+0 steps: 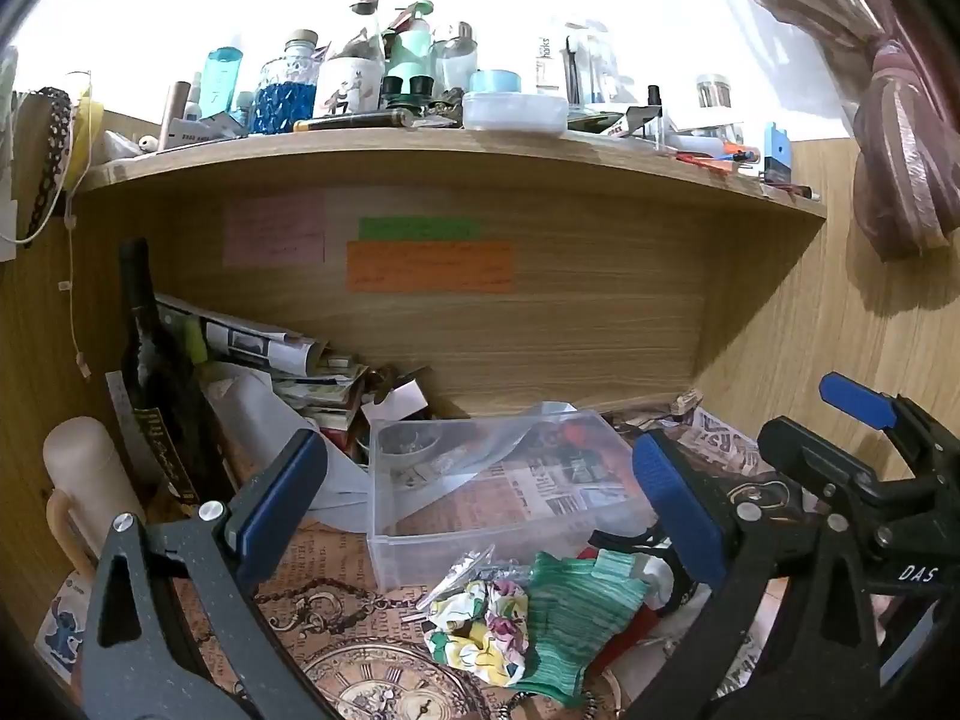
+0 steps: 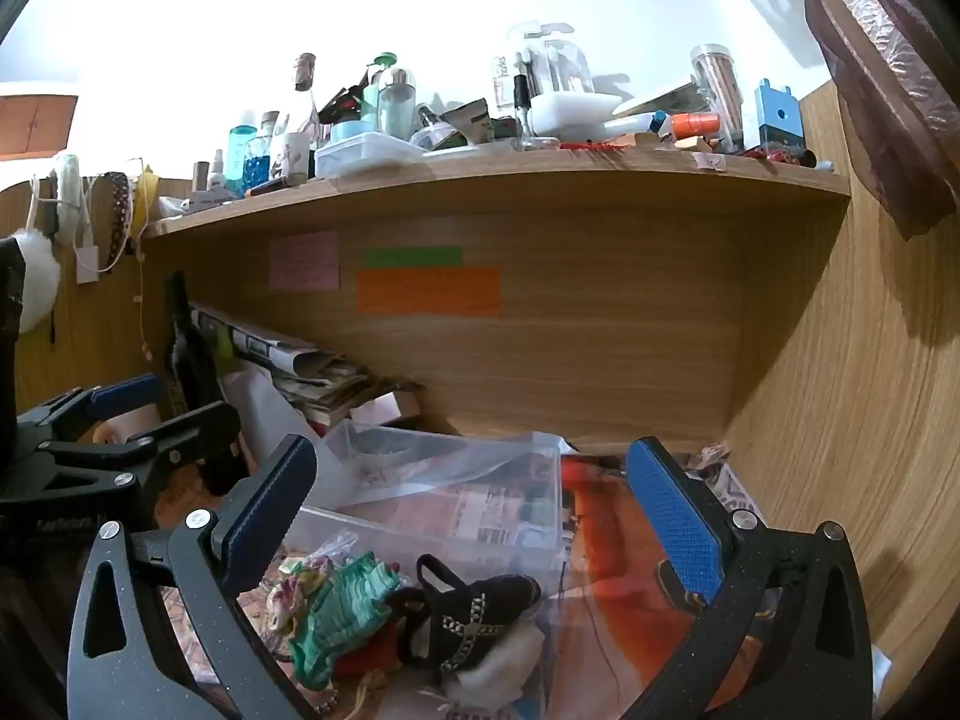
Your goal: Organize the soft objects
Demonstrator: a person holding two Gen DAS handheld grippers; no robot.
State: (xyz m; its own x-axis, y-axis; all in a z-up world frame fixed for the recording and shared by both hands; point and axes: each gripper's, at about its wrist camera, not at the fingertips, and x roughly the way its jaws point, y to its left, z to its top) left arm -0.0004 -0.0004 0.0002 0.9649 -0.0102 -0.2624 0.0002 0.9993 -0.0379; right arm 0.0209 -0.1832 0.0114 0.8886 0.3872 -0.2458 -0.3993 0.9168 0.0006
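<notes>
A pile of soft things lies on the desk in front of a clear plastic box (image 1: 384, 516): a floral scrunchie (image 1: 480, 624), a green striped cloth (image 1: 570, 618), something red under it. The right wrist view shows the green cloth (image 2: 336, 606), the floral scrunchie (image 2: 294, 588), a small black pouch with a chain (image 2: 474, 612), a white fluffy piece (image 2: 510, 654) and the clear box (image 2: 432, 516). My left gripper (image 1: 480, 492) is open and empty above the pile. My right gripper (image 2: 474, 504) is open and empty, over the box and pile. The right gripper also shows in the left wrist view (image 1: 852, 456).
A wooden shelf (image 1: 420, 147) crowded with bottles and jars runs above. Sticky notes (image 1: 429, 267) hang on the back panel. A dark bottle (image 1: 150, 360), stacked papers (image 1: 282, 354) and a cream mug (image 1: 84, 474) stand at the left. A wooden side wall (image 2: 840, 420) closes the right.
</notes>
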